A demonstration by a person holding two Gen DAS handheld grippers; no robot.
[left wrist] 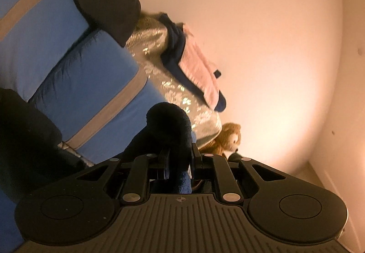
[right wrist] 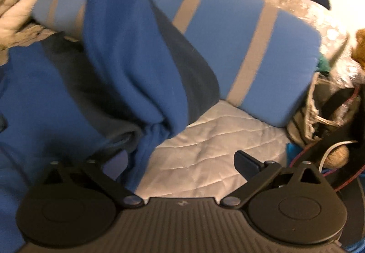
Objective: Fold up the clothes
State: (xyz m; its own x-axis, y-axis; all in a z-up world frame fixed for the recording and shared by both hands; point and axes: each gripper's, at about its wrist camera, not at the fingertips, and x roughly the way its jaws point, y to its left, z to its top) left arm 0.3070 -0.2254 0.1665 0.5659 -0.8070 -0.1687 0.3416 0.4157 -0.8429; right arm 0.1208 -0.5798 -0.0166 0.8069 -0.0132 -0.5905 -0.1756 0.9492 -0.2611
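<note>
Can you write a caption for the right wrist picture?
Open right gripper beside a hanging blue garment, above a quilted white cover.

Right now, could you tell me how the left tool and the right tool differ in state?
The left tool has its jaws shut on dark blue cloth, while the right tool stands wide open. The left tool points up toward a wall; the right tool looks down over a quilt. Blue cloth hangs across the right tool's left side, but whether that finger touches it I cannot tell. Both are the same black build.
</note>
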